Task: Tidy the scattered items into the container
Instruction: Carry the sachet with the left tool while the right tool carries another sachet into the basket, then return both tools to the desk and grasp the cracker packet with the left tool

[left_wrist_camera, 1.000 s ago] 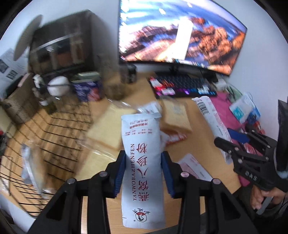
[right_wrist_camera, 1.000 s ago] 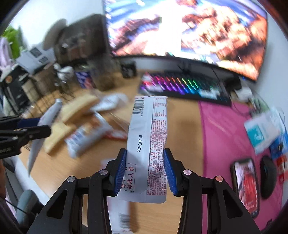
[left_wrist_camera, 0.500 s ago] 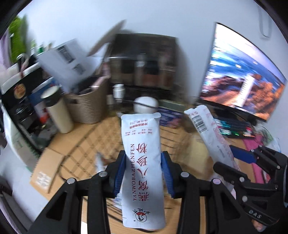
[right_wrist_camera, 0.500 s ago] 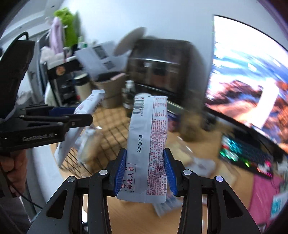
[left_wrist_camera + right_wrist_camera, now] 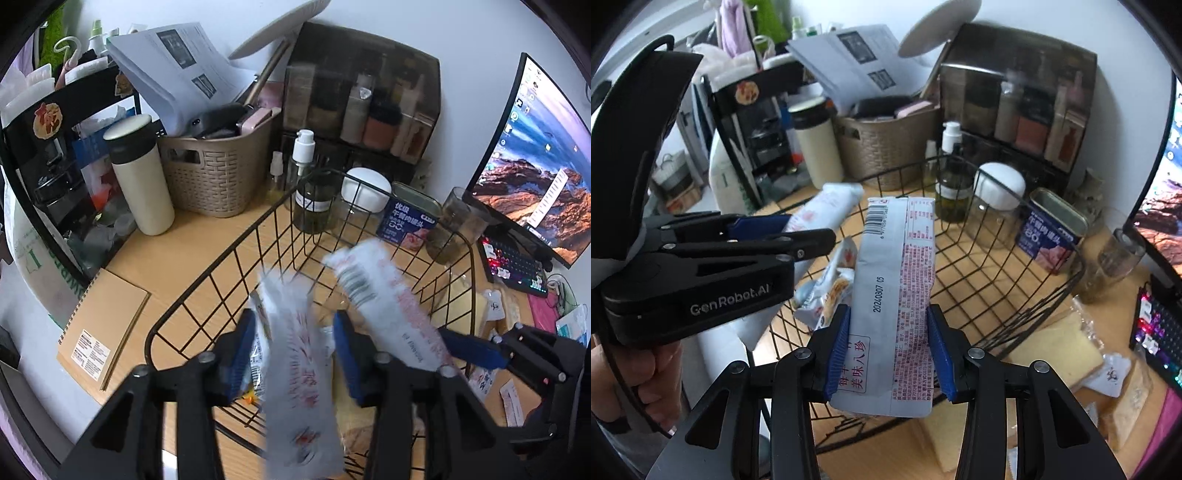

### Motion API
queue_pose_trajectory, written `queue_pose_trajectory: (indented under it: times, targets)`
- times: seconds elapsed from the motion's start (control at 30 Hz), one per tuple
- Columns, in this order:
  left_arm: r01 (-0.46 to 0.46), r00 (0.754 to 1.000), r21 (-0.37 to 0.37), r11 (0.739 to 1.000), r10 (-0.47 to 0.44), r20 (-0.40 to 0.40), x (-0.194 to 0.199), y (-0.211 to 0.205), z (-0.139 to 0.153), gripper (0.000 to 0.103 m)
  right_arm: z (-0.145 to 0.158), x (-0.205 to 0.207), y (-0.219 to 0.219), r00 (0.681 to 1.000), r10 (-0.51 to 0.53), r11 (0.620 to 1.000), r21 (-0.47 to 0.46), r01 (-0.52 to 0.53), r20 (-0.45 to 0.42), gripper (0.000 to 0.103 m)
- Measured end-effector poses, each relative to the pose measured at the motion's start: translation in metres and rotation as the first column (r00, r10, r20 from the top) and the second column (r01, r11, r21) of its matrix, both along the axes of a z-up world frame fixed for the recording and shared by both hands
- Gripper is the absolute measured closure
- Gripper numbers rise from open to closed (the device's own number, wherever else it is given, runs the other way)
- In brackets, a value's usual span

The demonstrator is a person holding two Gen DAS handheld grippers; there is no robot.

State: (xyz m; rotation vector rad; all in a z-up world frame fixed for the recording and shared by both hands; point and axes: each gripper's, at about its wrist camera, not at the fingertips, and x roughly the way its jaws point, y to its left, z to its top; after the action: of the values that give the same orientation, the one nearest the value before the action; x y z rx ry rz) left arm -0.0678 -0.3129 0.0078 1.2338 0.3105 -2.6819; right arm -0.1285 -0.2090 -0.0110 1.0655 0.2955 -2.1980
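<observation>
A black wire basket (image 5: 236, 254) (image 5: 1034, 295) stands on the wooden desk. My left gripper (image 5: 293, 354) is open above it; a white snack packet with red lettering (image 5: 299, 373) is blurred between its spread blue pads, apparently falling. My right gripper (image 5: 888, 350) is shut on a white barcode packet (image 5: 897, 295) over the basket's near edge; that packet also shows in the left wrist view (image 5: 388, 306). A small snack packet (image 5: 831, 291) lies in the basket. The left gripper shows in the right wrist view (image 5: 798, 229).
Wrapped bread slices (image 5: 1060, 350) lie on the desk right of the basket. Behind it stand a blue tin (image 5: 410, 218), a glass jar (image 5: 364, 195), a pump bottle (image 5: 306, 184), a woven basket (image 5: 221, 173) and a thermos (image 5: 140, 173). A notebook (image 5: 103, 325) lies left; a keyboard (image 5: 513, 262) is right.
Both grippers swung from the desk to over the wire basket. My left gripper opened and its packet is slipping down. My right gripper keeps its packet.
</observation>
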Motion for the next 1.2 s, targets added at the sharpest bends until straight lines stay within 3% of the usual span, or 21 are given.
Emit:
queue_pose_trajectory:
  times: [0.03,0.23,0.4,0.6,0.77,0.97,1.07,1.2]
  targets:
    - [-0.001,1.000,-0.006,1.000,0.001,0.007,-0.001,0.001,0.000,0.036,-0.001,-0.001,0.000,1.000,-0.001,1.000,0.004,0.001,0.005,0.059]
    - [-0.010,0.999,0.005,1.000,0.010,0.036,-0.002,0.001,-0.002,0.036,0.004,-0.004,0.004,1.000,-0.003,1.000,0.016,0.003,0.008,0.053]
    - [-0.004,1.000,-0.007,1.000,0.004,0.002,0.009,0.012,0.015,0.035,0.028,0.001,0.032,0.999,-0.031,0.999,-0.022,0.030,-0.038,0.053]
    - [0.066,0.996,-0.035,0.997,-0.068,-0.056,0.023,0.050,0.039,0.033,0.071,0.019,0.111,0.978,-0.143,0.988,-0.074,0.133,-0.153,0.051]
    - [0.161,0.981,-0.073,0.984,-0.168,-0.094,0.033,0.106,0.052,0.029,0.086,0.036,0.192,0.931,-0.295,0.955,-0.086,0.282,-0.214,0.050]
    - [0.273,0.956,-0.095,0.957,-0.281,-0.087,0.037,0.174,0.040,0.024,0.071,0.055,0.265,0.893,-0.410,0.911,-0.050,0.408,-0.185,0.048]
    - [0.353,0.935,-0.078,0.932,-0.355,-0.014,0.029,0.205,0.020,0.024,0.048,0.067,0.293,0.890,-0.431,0.901,-0.020,0.433,-0.147,0.048]
    - [0.414,0.910,-0.123,0.902,-0.409,0.062,0.015,0.245,-0.011,0.024,0.024,0.074,0.323,0.883,-0.461,0.887,-0.008,0.463,-0.091,0.048]
